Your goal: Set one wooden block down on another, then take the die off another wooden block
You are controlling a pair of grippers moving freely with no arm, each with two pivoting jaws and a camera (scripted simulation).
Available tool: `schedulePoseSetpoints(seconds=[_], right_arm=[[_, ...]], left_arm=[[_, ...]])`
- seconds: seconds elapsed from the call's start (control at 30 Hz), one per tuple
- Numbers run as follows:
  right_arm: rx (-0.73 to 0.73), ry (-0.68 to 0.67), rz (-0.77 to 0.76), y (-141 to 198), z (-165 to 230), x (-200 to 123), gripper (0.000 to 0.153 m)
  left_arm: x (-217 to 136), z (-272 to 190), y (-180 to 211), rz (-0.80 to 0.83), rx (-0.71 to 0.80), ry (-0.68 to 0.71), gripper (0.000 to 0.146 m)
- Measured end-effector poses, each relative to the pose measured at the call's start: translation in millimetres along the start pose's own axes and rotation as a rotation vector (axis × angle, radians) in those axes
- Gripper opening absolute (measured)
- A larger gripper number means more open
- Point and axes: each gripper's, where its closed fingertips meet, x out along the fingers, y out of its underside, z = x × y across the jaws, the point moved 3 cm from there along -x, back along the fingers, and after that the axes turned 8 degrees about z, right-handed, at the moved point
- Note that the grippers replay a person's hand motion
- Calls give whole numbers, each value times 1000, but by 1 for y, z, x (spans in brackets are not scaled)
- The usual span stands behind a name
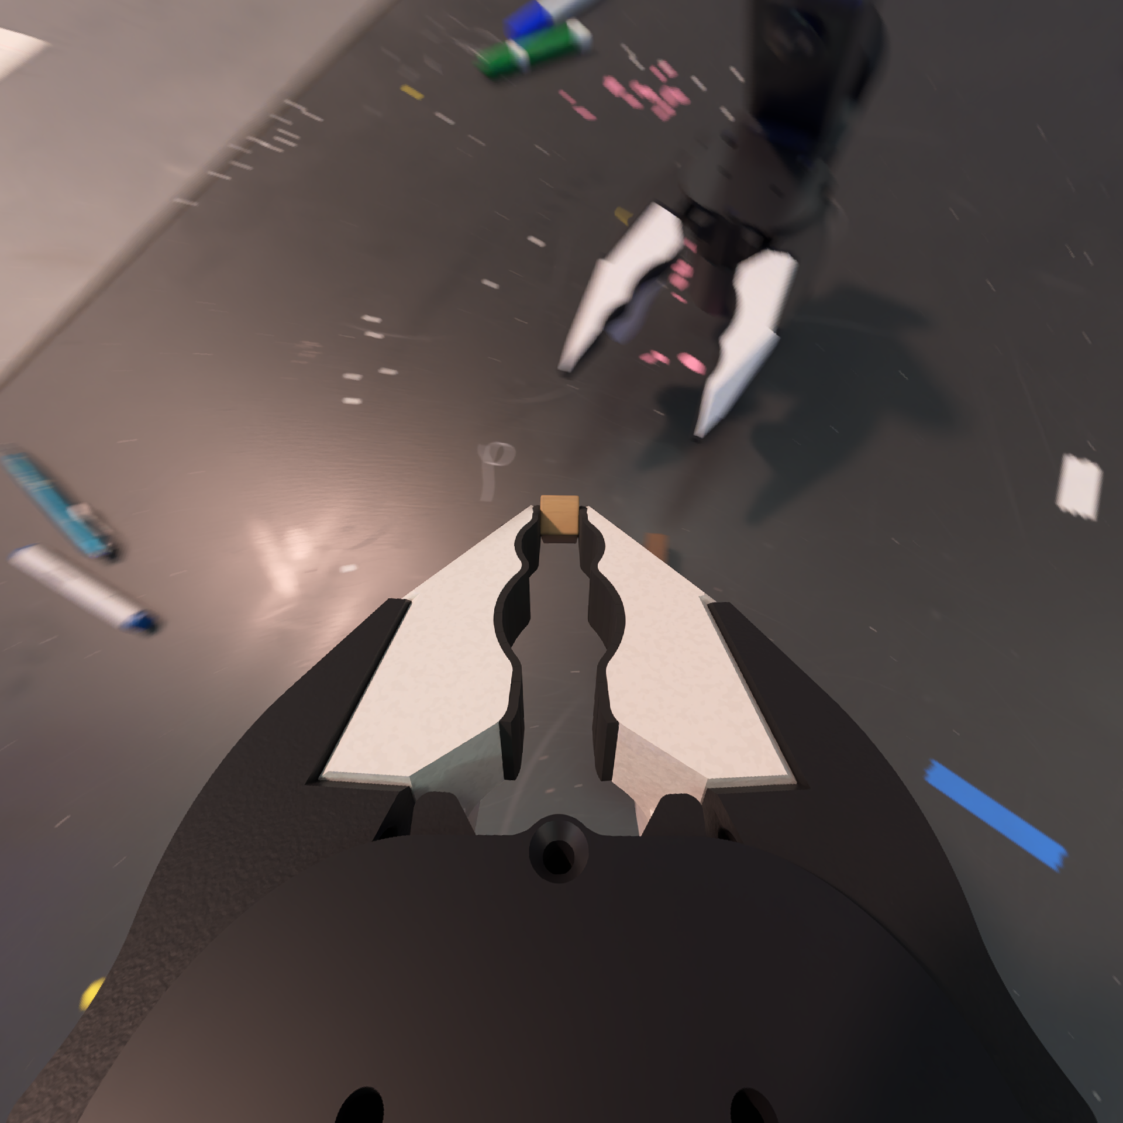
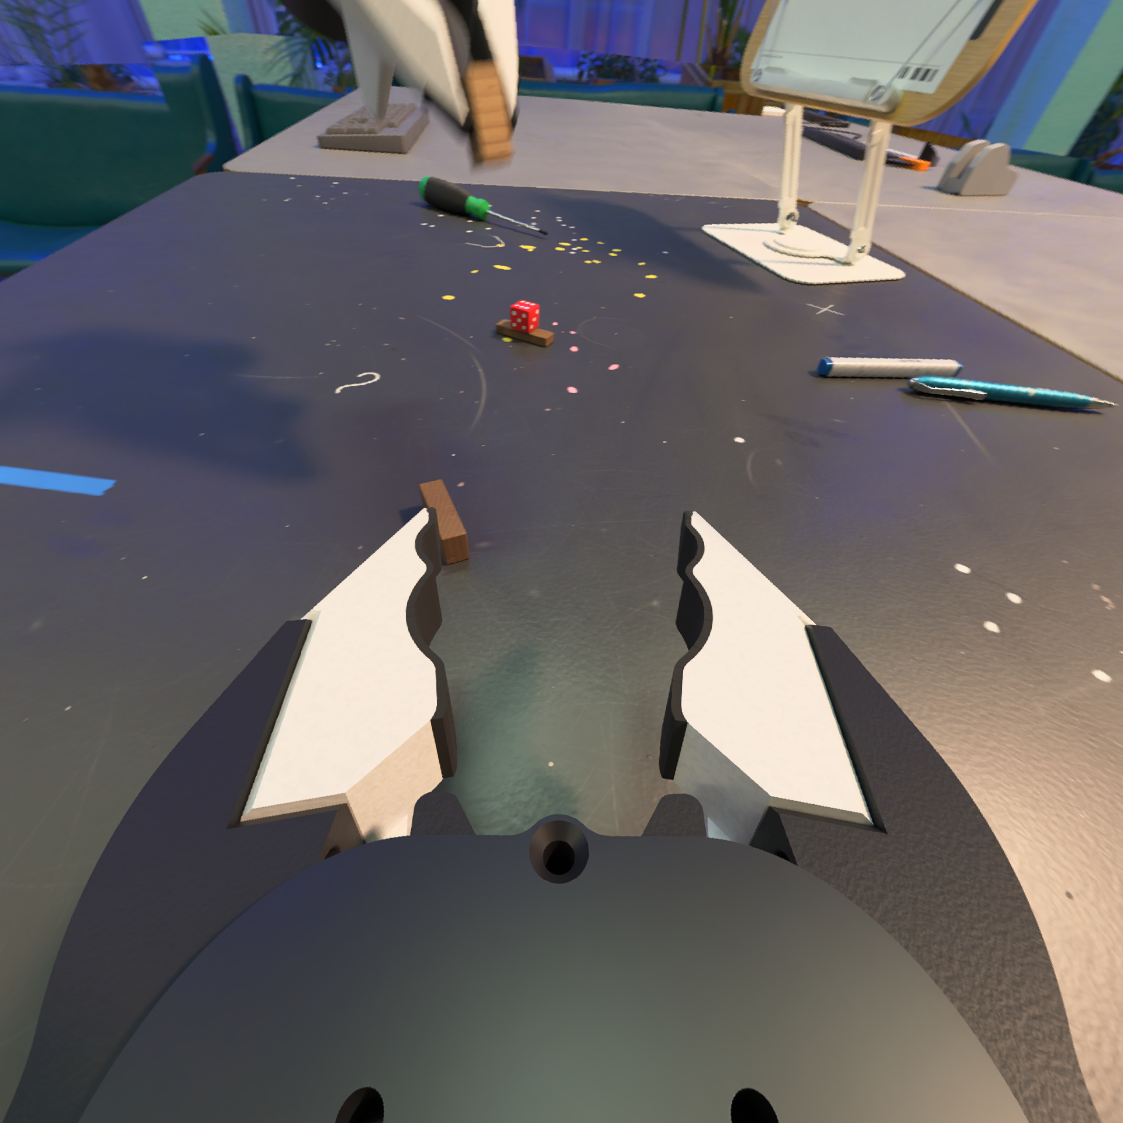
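Observation:
My left gripper [image 1: 559, 511] is shut on a light wooden block [image 1: 559, 521] and holds it in the air over the dark table [image 1: 304, 486]. It also shows at the top of the right wrist view [image 2: 480, 130], with the block [image 2: 491, 109] hanging from its tips. A brown block [image 2: 446, 522] lies on the table beside the left fingertip of my open, empty right gripper [image 2: 559, 516]; its end shows in the left wrist view [image 1: 656, 542]. Farther off, a red die [image 2: 524, 316] sits on another brown block [image 2: 535, 336]. The right gripper [image 1: 632, 400] also shows in the left wrist view.
A green-and-black screwdriver [image 2: 462, 203] lies at the far end. A white tablet stand [image 2: 808, 243] is at the far right. A white marker [image 2: 887, 366] and a teal pen [image 2: 1009, 392] lie to the right. Blue tape [image 2: 58, 480] is on the left.

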Motion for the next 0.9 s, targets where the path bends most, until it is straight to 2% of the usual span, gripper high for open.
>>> schedulePoseSetpoints(seconds=[0.1,0.27,0.83,0.9], right_arm=[[-17,-38,-8,0,6,-1,85],[-33,-70,-16,-1,12,-2,85],[-50,-109,35,5,20,2,83],[-51,-107,37,6,20,2,84]], left_arm=[[43,-39,9,122,72,93,11],[88,-51,32,249,61,114,11],[105,-52,54,322,11,160,12],[102,-51,53,311,-20,171,24]])
